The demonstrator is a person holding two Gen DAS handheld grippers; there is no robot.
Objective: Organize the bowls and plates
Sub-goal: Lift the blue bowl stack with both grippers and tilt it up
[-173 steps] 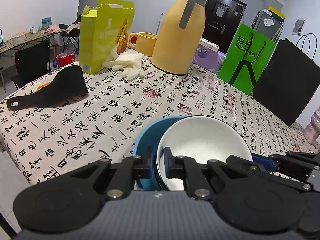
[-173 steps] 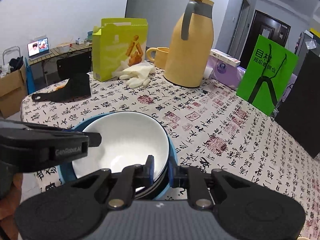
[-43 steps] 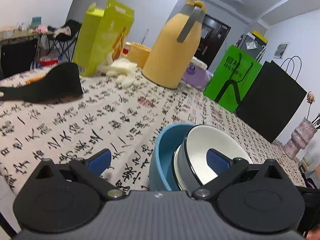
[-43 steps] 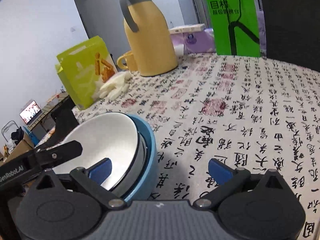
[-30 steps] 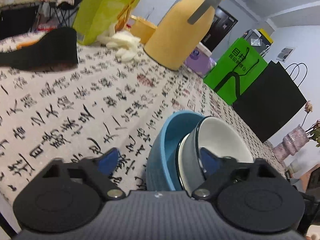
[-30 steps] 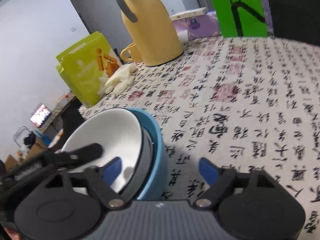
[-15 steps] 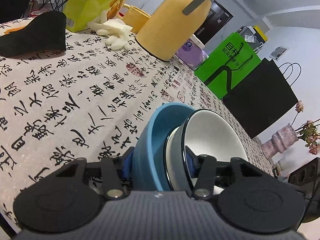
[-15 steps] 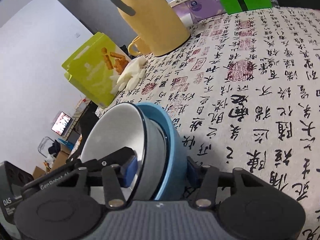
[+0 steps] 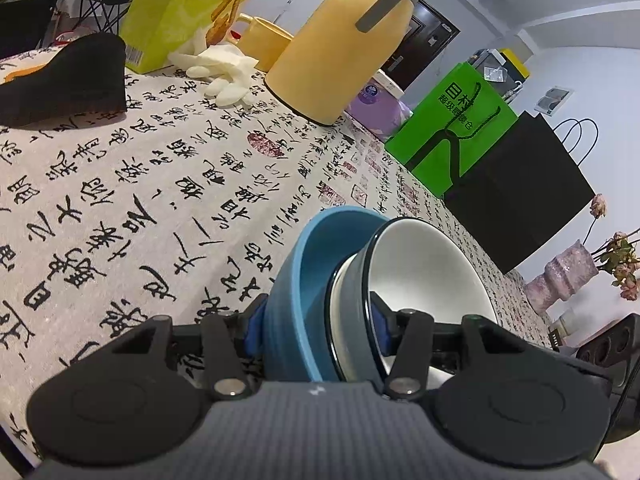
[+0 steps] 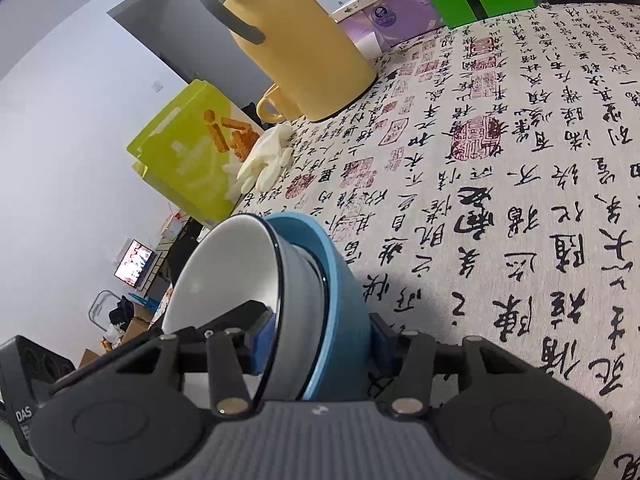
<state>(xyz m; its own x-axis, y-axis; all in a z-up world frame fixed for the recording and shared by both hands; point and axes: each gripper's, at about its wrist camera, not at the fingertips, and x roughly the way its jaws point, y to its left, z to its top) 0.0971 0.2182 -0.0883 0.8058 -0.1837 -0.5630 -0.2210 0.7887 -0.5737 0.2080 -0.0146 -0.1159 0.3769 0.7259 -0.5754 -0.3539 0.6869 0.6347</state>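
Left hand-held gripper (image 9: 316,326), its jaws having just been closing, clamps one side of the nested bowls: blue pads press the blue bowl (image 9: 296,280) outside and the white-lined grey bowl (image 9: 420,276) inside. Right hand-held gripper (image 10: 318,340), likewise just closed in, clamps the opposite side. The stack sits tilted over the calligraphy-print worktop (image 9: 120,200); a yellow thermos jug (image 9: 340,48) stands behind it.

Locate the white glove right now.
In the left wrist view the white glove lies upper left on the tablecloth, between the green snack box and the yellow thermos jug.
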